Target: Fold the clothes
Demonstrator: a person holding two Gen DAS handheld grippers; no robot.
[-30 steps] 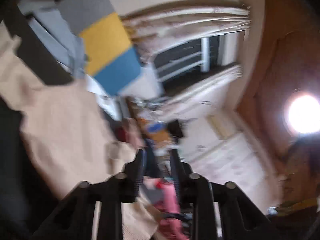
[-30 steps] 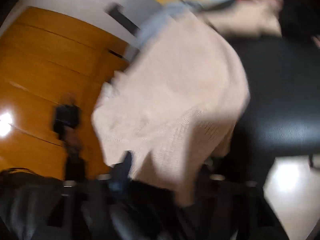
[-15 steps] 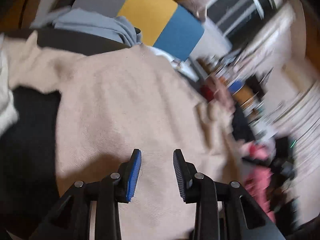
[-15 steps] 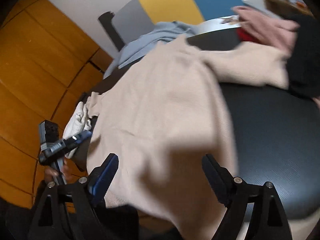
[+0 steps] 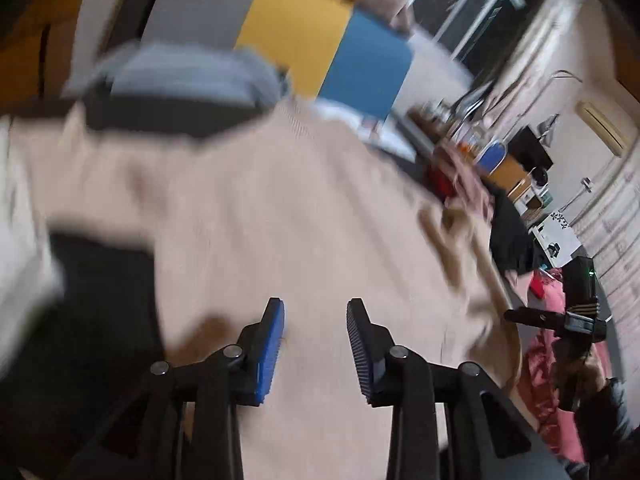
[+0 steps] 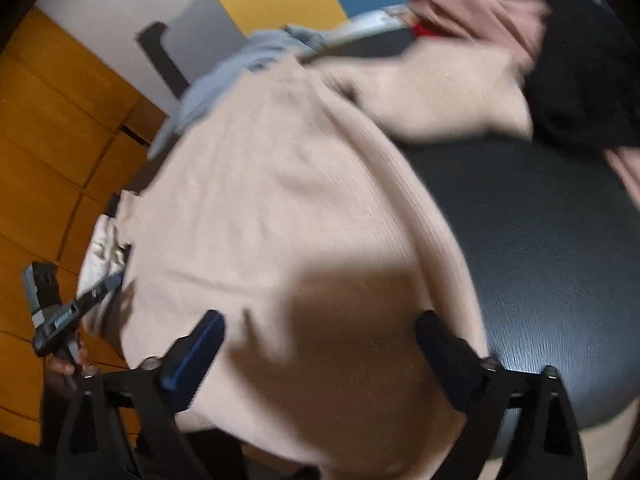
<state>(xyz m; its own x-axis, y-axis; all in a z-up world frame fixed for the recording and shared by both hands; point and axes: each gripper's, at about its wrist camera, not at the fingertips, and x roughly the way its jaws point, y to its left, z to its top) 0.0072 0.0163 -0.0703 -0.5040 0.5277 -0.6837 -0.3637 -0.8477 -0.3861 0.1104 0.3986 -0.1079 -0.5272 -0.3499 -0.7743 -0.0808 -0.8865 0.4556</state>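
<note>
A beige knit sweater lies spread over a round black table; it also fills the right wrist view, with one sleeve stretched toward the far side. My left gripper is open and empty, just above the sweater's body. My right gripper is open wide and empty above the sweater's near hem. The left gripper also shows at the lower left of the right wrist view, near the sweater's edge.
A light blue garment lies at the far side of the table. Pink and black clothes are piled at the right. A white cloth sits by the sweater's left edge. An orange wood wall stands at left.
Both grippers have come down from a raised, tilted pose to hover over the sweater. The sweater went from hanging in the air to lying spread on the table. The right gripper's jaws have opened.
</note>
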